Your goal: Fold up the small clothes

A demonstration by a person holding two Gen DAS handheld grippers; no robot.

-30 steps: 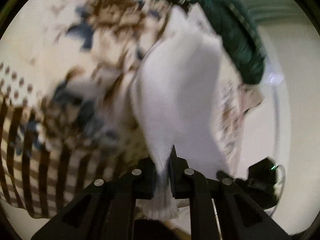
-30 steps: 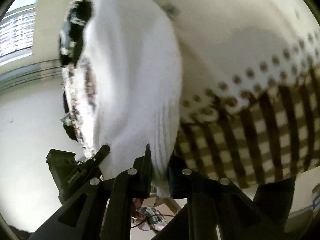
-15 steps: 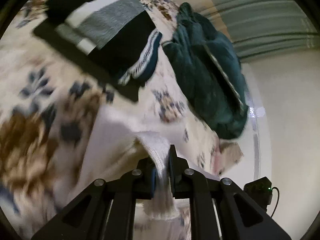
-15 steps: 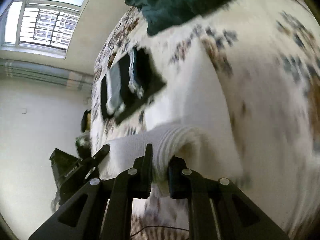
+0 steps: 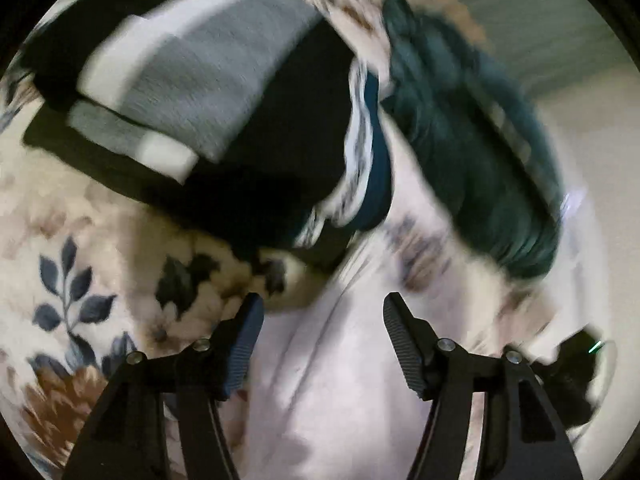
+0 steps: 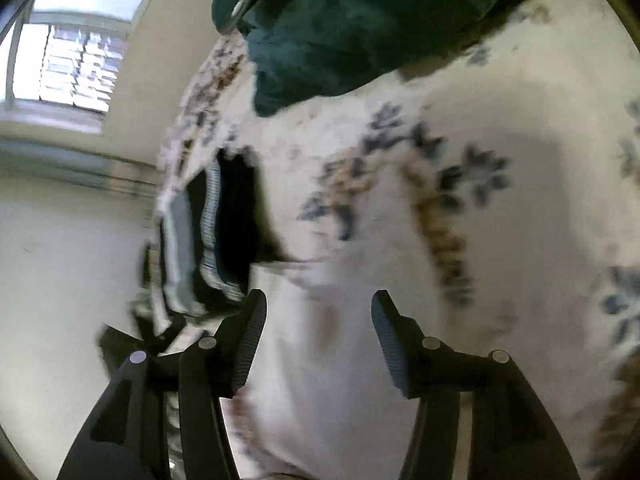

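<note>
A white garment [image 5: 340, 392] lies on the floral bedspread [image 5: 76, 264], just under and between the fingers of my left gripper [image 5: 323, 320], which is open and holds nothing. The same white cloth [image 6: 320, 392] lies under my right gripper [image 6: 318, 312], also open and empty. A folded stack of black, grey and white clothes [image 5: 208, 92] lies just beyond the left gripper; it also shows left of the right gripper [image 6: 216, 240].
A crumpled dark green garment [image 5: 472, 152] lies at the right of the bed, also at the top of the right wrist view [image 6: 360, 28]. A window [image 6: 76, 64] and pale wall are at the left. A black device [image 5: 572, 384] sits beyond the bed's edge.
Both grippers carried the white garment forward toward the folded stack, laid it on the bedspread and opened, letting it go.
</note>
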